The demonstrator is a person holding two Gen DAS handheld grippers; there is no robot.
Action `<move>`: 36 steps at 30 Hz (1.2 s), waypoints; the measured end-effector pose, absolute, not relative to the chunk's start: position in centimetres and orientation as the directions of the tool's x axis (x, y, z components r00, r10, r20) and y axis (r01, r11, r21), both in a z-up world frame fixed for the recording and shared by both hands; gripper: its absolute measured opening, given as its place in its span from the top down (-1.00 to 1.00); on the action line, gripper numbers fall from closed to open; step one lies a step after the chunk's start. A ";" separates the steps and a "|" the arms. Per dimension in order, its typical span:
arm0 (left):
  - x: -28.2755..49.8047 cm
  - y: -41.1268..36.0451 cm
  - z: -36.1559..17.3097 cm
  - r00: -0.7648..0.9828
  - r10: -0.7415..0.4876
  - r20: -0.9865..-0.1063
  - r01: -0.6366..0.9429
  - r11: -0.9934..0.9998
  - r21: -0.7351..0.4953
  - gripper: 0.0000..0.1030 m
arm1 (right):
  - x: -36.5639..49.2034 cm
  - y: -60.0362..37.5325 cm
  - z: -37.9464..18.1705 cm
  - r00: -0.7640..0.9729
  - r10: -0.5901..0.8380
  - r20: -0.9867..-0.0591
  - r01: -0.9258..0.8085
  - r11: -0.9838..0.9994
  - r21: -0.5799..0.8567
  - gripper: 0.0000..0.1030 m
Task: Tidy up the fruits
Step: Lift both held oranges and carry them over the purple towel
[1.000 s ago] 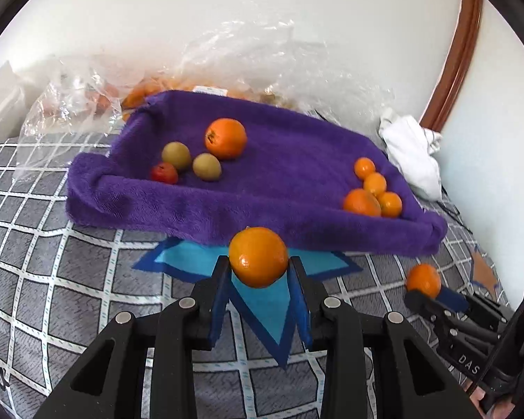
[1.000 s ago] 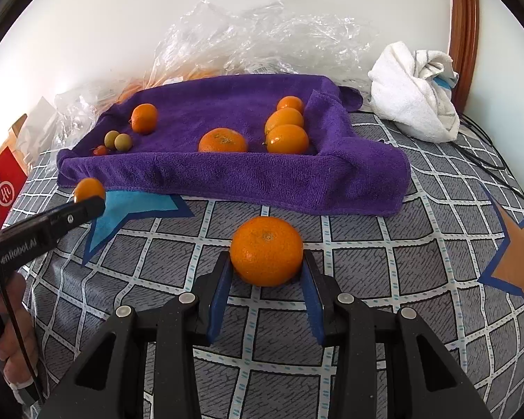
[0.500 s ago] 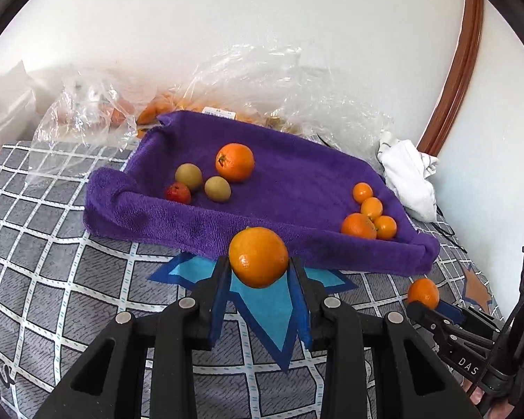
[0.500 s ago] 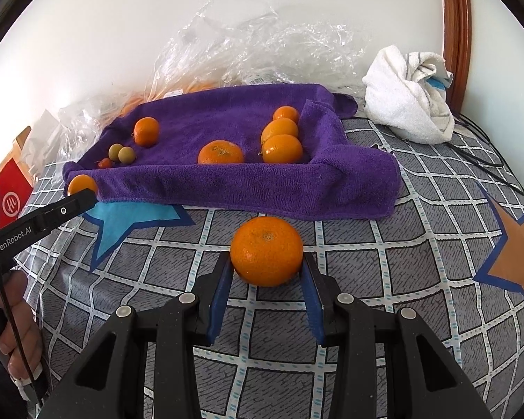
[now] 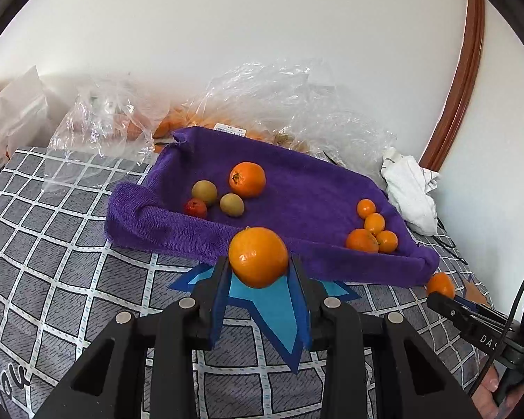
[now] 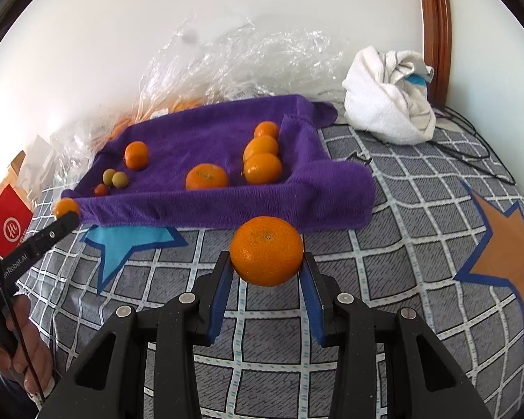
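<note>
Left gripper: clamped on one orange, jaws unchanged over the last second. Right gripper: clamped on a larger orange, likewise unchanged. Purple towel tray on the bed: drawn nearer in both views. Delivery judged imminent; sorted piles waiting inside.

Your left tongs clamp a tangerine between the blue pads. Just beyond them lies the purple towel, holding a larger orange ahead and four small oranges off to the right.
</note>
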State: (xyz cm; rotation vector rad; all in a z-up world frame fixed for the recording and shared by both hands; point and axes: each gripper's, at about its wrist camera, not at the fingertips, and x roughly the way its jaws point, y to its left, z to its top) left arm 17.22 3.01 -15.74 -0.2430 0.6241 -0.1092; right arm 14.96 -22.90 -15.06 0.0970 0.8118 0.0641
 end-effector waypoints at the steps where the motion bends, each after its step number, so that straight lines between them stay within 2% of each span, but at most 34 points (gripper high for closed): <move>1: 17.0 3.0 -15.6 0.812 -0.167 -0.559 0.027 0.968 -0.251 0.39 | 15.0 -22.9 -14.8 0.689 0.093 -0.719 -0.020 0.994 0.110 0.25; 19: 18.9 5.4 -12.5 0.787 -0.117 -0.605 -0.038 0.971 -0.237 0.39 | 19.7 -20.5 -12.0 0.704 0.135 -0.697 -0.112 0.991 0.078 0.25; 29: 21.6 8.7 -11.6 0.788 -0.030 -0.614 -0.116 0.974 -0.197 0.39 | 23.9 -19.4 -11.2 0.714 0.144 -0.685 -0.127 0.989 0.076 0.25; 36: 23.8 9.8 -12.6 0.756 -0.082 -0.649 -0.099 0.966 -0.238 0.39 | 27.8 -17.5 -13.7 0.654 0.153 -0.741 -0.164 0.985 0.059 0.25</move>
